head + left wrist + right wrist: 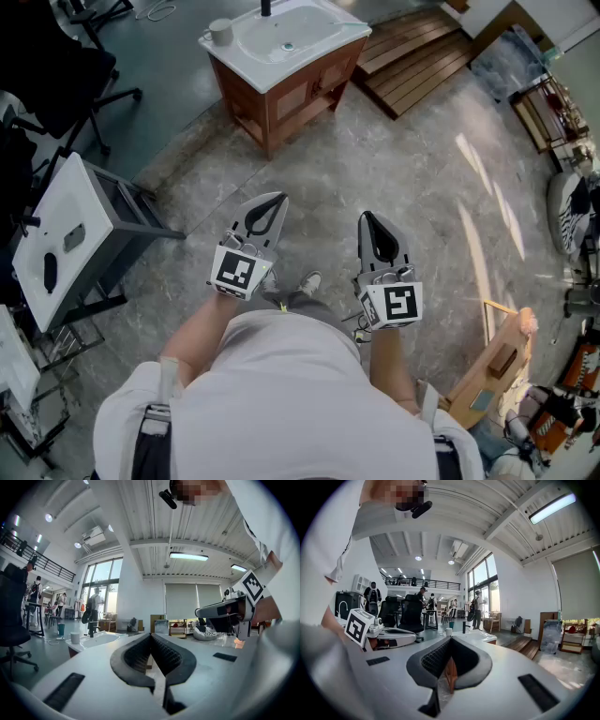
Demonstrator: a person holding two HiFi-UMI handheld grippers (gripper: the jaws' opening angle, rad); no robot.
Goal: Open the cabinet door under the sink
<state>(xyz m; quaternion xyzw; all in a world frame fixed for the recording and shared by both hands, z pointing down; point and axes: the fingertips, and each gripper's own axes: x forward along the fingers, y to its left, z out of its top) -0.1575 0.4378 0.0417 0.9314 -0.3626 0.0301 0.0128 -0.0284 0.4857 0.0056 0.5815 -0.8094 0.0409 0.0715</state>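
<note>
The wooden sink cabinet with a white basin stands on the floor far ahead of me, and its front doors look closed. A white cup sits on the basin's left corner. My left gripper and right gripper are held side by side at waist height, well short of the cabinet. Both point toward it. The left gripper has its jaws together with nothing between them. The right gripper is likewise shut and empty. The basin shows beyond the right gripper's tips.
Wooden planks lie on the floor right of the cabinet. A grey stand with a white panel is at my left, with an office chair behind it. A wooden frame and a rack stand at the right. People stand in the background.
</note>
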